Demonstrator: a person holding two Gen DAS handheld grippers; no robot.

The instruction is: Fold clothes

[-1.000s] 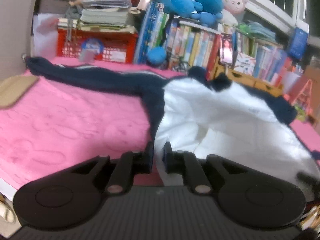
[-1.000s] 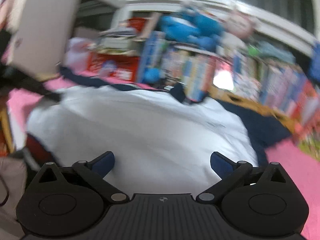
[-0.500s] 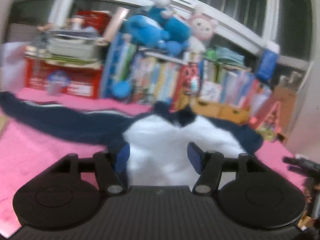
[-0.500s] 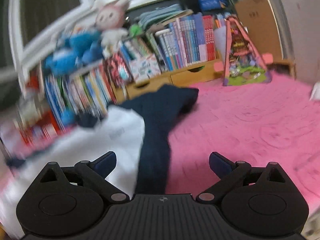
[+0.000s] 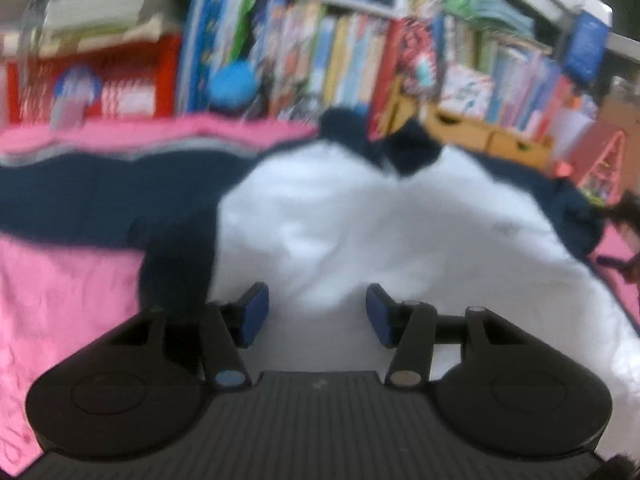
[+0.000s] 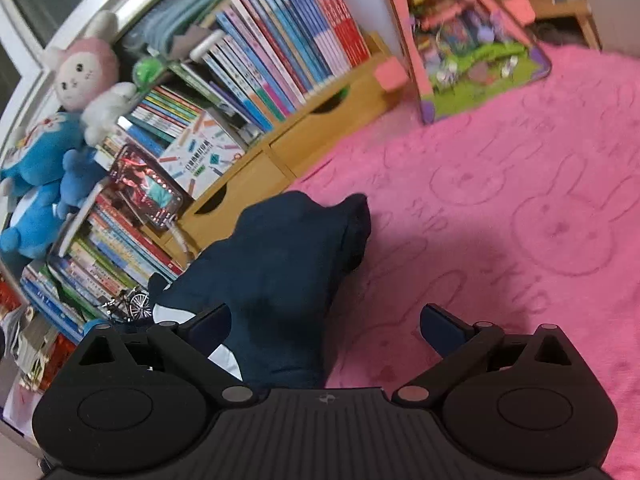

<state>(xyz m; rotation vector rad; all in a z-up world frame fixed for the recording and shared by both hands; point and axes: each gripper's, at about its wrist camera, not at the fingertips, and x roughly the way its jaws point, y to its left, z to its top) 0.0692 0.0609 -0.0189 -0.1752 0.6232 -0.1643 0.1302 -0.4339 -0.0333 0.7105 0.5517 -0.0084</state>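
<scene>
Spread flat on a pink blanket: a white-bodied shirt with navy sleeves and a navy collar. Left sleeve stretched out sideways across the pink in the left wrist view; right sleeve lying crumpled at its cuff in the right wrist view, just beside a low wooden drawer unit.

Left gripper hanging over the shirt's white hem area, jaws partway apart and closing, blue pads clear of the cloth with nothing pinched between them. View blurred, so possibly brushing the fabric, though no contact can be made out.

Right gripper above the right sleeve near the shoulder, jaws spread wide and empty, navy cloth lying below the left finger and bare pink blanket below the right one.

Behind the shirt: a packed row of books, blue plush toys and a pink-and-white plush rabbit on top, a red crate at far left in the left wrist view, a colourful toy box standing on the blanket's far edge.
</scene>
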